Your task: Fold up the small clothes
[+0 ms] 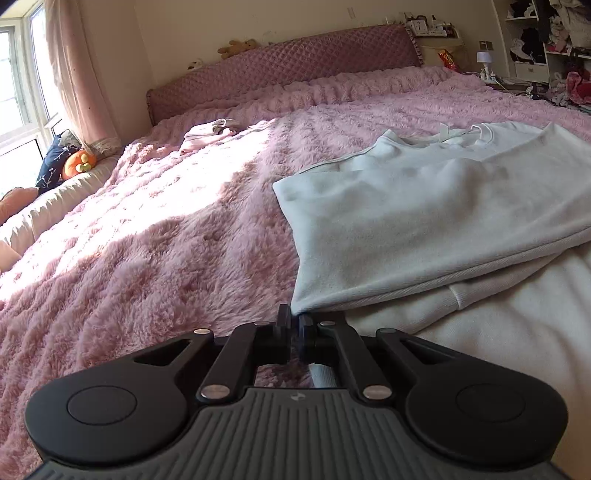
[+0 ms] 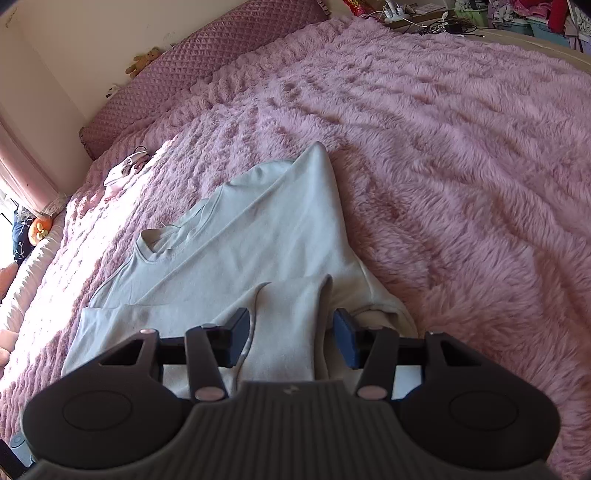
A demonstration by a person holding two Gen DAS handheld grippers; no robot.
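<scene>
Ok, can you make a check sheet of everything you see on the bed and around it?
Surface: fluffy pink blanket covering the bed, sunlit on the window side.
Job's things: pale blue shirt lying partly folded, a sleeve laid over its body; small pink garment near the headboard.
Clutter: teddy bear on the headboard; orange plush by the window.
Grippers: left gripper shut on the shirt's corner; right gripper open above the sleeve.
Cables: tangle of wires on the far bedside.
Surroundings: pink curtain, crowded shelves.

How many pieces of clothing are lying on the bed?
2: a pale shirt nearest the grippers, and a small pink garment far off toward the headboard. More may lie out of view.
</scene>
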